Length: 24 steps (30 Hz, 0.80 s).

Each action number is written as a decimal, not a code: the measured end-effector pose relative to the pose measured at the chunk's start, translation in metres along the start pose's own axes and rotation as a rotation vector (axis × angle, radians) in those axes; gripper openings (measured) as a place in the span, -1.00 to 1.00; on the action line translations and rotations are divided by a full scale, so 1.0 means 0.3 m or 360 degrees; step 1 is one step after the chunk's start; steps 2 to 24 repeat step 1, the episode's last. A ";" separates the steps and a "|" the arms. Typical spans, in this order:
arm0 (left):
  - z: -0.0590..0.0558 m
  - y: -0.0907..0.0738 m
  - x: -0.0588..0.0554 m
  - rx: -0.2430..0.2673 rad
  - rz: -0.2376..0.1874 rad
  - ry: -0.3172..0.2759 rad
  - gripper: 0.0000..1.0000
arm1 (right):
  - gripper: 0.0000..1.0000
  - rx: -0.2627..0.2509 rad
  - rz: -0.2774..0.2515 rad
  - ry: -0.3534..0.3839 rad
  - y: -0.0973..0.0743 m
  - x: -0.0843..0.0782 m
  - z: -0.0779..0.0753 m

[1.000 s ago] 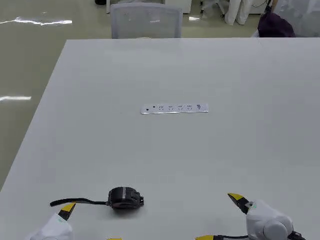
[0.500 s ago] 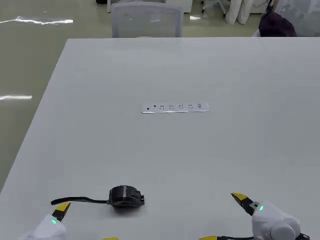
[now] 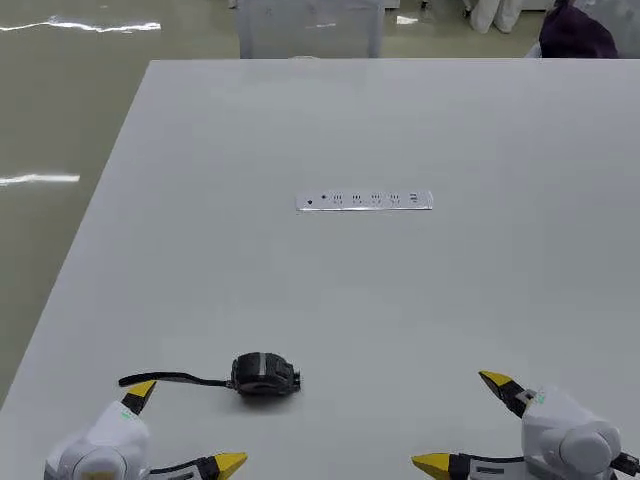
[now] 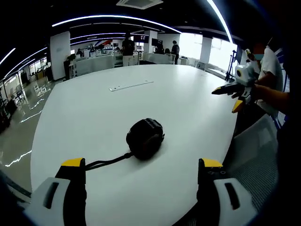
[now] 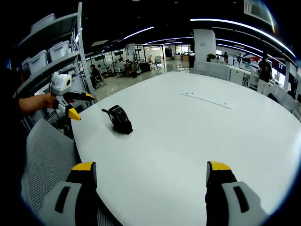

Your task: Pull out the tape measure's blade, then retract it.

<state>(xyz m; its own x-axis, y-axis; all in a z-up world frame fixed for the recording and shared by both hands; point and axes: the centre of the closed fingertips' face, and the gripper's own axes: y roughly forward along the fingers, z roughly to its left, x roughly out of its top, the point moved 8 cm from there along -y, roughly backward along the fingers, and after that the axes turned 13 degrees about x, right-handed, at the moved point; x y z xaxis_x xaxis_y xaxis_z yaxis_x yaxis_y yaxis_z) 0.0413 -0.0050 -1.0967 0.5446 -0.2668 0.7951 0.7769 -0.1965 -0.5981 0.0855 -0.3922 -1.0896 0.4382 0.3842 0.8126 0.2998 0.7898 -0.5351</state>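
Gaping wide and empty, the left hand-held gripper [image 3: 185, 427] and right hand-held gripper [image 3: 461, 422] are flanking the tape measure [image 3: 264, 374], which is lying near left on the table [image 3: 400, 300]. The left should be clamping its case while the right is pinching the blade tip, probably facing right.

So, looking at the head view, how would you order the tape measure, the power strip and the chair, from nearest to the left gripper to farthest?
Starting from the left gripper:
1. tape measure, just ahead and slightly to its right.
2. power strip, in the middle of the table.
3. chair, beyond the far edge.
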 end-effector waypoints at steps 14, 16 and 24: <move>-0.001 0.000 0.000 -0.0001 0.0002 0.0003 0.98 | 0.97 0.0000 0.0003 0.0000 -0.001 0.000 0.001; -0.001 0.000 0.000 -0.0001 0.0002 0.0003 0.98 | 0.97 0.0000 0.0003 0.0000 -0.001 0.000 0.001; -0.001 0.000 0.000 -0.0001 0.0002 0.0003 0.98 | 0.97 0.0000 0.0003 0.0000 -0.001 0.000 0.001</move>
